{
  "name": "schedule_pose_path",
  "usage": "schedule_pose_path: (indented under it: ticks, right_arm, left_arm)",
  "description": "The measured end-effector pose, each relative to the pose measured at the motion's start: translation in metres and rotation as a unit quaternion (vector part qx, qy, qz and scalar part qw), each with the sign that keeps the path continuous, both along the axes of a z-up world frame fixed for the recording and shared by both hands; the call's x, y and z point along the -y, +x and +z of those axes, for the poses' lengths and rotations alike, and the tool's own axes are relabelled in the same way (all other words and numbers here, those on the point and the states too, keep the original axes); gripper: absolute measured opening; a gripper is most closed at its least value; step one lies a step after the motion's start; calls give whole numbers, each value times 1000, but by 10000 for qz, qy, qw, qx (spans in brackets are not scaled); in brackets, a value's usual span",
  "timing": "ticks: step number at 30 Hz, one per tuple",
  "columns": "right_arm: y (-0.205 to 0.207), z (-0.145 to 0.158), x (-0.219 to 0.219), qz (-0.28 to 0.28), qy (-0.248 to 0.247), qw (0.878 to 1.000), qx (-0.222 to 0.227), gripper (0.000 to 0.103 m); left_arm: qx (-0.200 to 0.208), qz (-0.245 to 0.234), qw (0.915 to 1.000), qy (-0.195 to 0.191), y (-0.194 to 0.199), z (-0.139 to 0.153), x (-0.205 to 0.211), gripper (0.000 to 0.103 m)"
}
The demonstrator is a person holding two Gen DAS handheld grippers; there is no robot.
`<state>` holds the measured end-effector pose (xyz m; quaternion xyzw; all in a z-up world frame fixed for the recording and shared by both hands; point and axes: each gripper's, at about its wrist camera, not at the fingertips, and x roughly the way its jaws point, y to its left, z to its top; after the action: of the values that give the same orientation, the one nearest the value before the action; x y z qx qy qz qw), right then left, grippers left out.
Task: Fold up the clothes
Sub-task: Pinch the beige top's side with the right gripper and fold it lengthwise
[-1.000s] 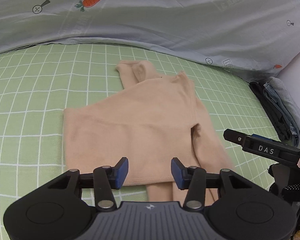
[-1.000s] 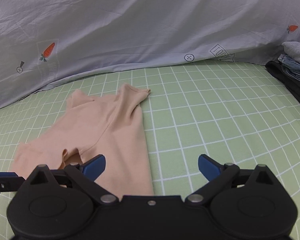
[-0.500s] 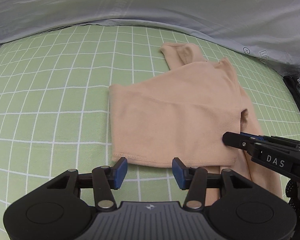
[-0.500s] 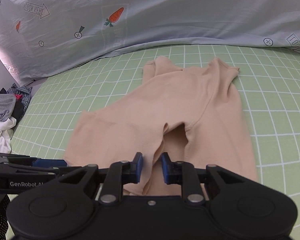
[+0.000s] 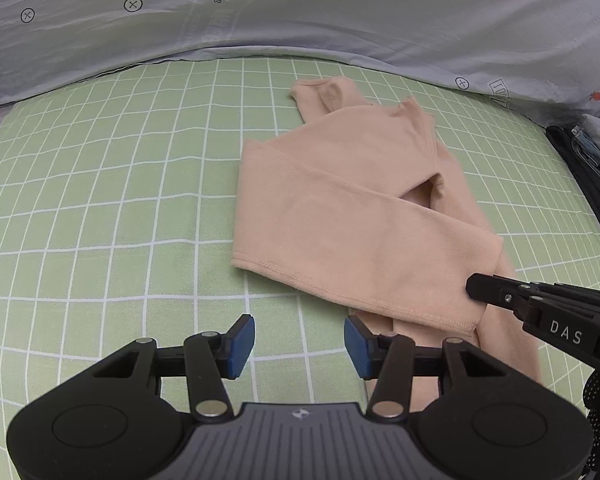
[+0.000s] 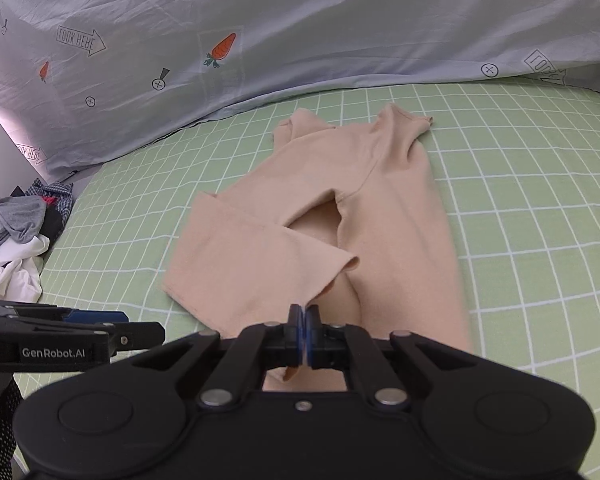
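**One soft knit garment, partly folded, gripped at its near edge**

One peach-coloured soft knit garment (image 5: 352,216) lies on the bed with the green white-checked sheet (image 5: 100,184), roughly mid-bed, its collar end toward the pale blue carrot-print quilt (image 5: 300,12). A broad panel lies doubled across the body at a slant, its stitched hem facing the near left. A small opening shows where the layers part.

Right gripper (image 6: 303,334): fingers closed flat together on a thin fold of the peach fabric at the garment's near edge. Left gripper (image 5: 298,344): fingers set moderately apart, holding nothing, hovering above the sheet just short of the hem.

Handling assessment: the cloth appears light, limp and slightly fuzzy. It drapes without holding shape, so a single-point lift would likely let it sag and spill the fold. Friction against the sheet looks fair; slipping from the pads seems unlikely if two layers are pinched.

Recommended hold, as a judgement: the stitched hem and its corners, where the fabric is thickest. One hold at each corner should keep an edge straight.

Also noted: a dark stack of folded clothes (image 5: 588,168) at the far right, and a loose heap of mixed clothes (image 6: 16,240) off the bed's left side.
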<state>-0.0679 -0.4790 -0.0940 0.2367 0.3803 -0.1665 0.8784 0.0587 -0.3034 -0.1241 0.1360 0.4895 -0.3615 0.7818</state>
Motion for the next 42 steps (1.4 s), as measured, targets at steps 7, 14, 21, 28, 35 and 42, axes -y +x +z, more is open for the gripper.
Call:
schedule_pose_path:
  ticks: [7, 14, 21, 28, 35, 42]
  right_arm:
    - [-47, 0, -12, -273, -44, 9996, -62, 2]
    - [-88, -7, -30, -348, -37, 9991, -240, 2]
    - [-116, -12, -46, -344, -51, 9990, -292, 2]
    - [-140, -14, -56, -411, -79, 9988, -264, 1]
    - [-156, -17, -59, -479, 4, 9982, -366, 1]
    - [-165, -22, -62, -429, 95, 9980, -451, 1]
  left_arm:
    - [-81, -304, 9994, 111, -45, -7, -4, 51]
    - [-194, -457, 9986, 204, -83, -14, -13, 51]
    - [-257, -464, 9980, 350, -106, -20, -25, 51]
    - [-294, -512, 9973, 428, -124, -23, -34, 51]
    - [-335, -502, 9971, 474, -135, -26, -39, 51]
    - [-373, -463, 9969, 518, -142, -28, -40, 52]
